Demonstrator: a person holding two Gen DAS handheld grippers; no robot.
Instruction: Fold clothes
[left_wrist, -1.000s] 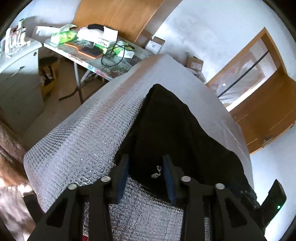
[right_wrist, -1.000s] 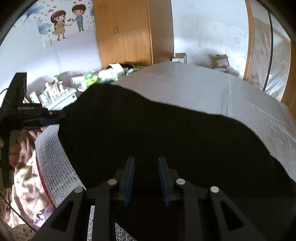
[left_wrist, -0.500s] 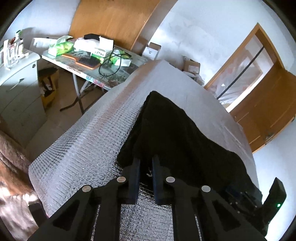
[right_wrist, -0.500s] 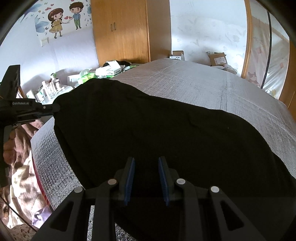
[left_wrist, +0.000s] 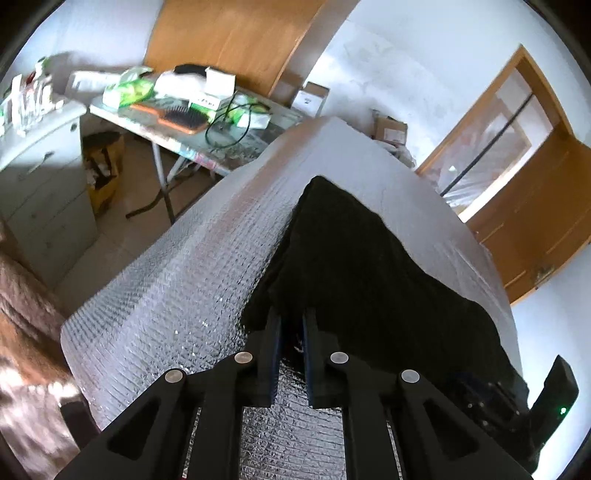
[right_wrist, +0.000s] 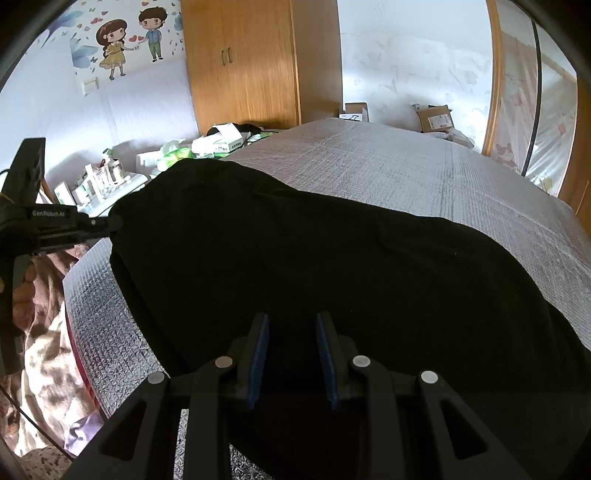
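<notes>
Black garment on silver mat, left gripper clenched on its edge at 6 o'clock, right gripper released above the cloth

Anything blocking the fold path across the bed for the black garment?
Nothing visible. The black garment lies on the silver quilted cover, whose far part is bare. Left gripper pinches its near corner; right gripper is open over the fabric.

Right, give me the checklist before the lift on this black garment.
1. Left tool shut on the black garment edge: ok.
2. Right tool gripping cloth: not ok, its fingers stand apart over the garment.
3. Garment lying fully on the silver quilted surface: ok.
4. Fabric flat: not ok, it bunches near the left tool.
5. Layers caught in the left grip: cannot tell.
</notes>
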